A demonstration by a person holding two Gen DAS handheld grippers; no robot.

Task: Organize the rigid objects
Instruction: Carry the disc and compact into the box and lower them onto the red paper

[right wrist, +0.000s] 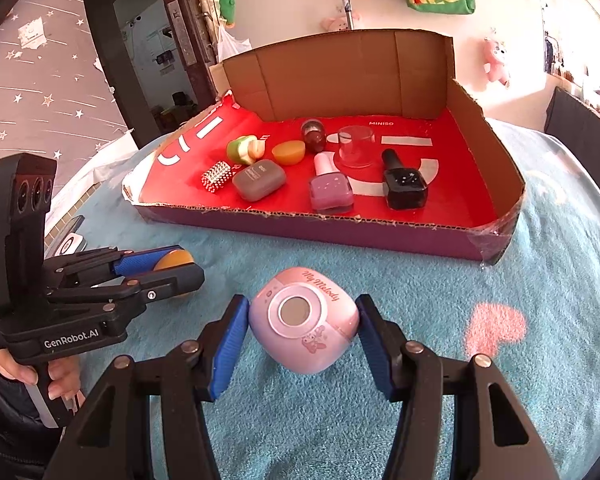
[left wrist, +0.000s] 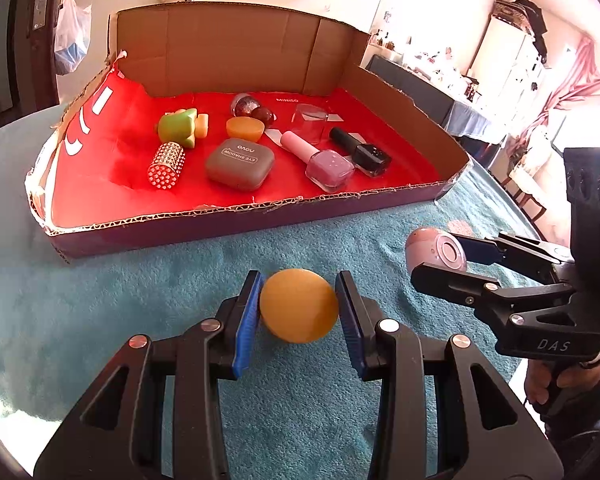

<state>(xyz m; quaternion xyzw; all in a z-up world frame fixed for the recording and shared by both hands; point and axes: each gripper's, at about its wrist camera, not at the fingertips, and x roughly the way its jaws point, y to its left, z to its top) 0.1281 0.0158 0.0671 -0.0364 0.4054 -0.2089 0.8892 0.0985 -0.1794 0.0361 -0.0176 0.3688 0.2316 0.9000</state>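
Observation:
My left gripper [left wrist: 299, 308] is shut on an orange round piece [left wrist: 299, 311] just above the teal towel [left wrist: 148, 292], in front of the box. My right gripper [right wrist: 303, 322] is shut on a pink My Melody case [right wrist: 304, 320]. The pink case also shows in the left wrist view [left wrist: 436, 252], to the right. The left gripper and the orange piece [right wrist: 174, 260] show at the left of the right wrist view. The cardboard box with a red floor [left wrist: 100, 196] holds several small items: a grey eye shadow case [left wrist: 239, 165], a pink polish bottle [left wrist: 320, 162] and a black polish bottle [left wrist: 362, 152].
The box also holds a studded cylinder [left wrist: 167, 165], a green toy [left wrist: 180, 127], an orange half-round [left wrist: 245, 128], a dark red ball [left wrist: 252, 108] and a clear cup [left wrist: 310, 122]. The box's back wall [left wrist: 236, 48] stands tall. A pink heart patch [right wrist: 494, 330] marks the towel.

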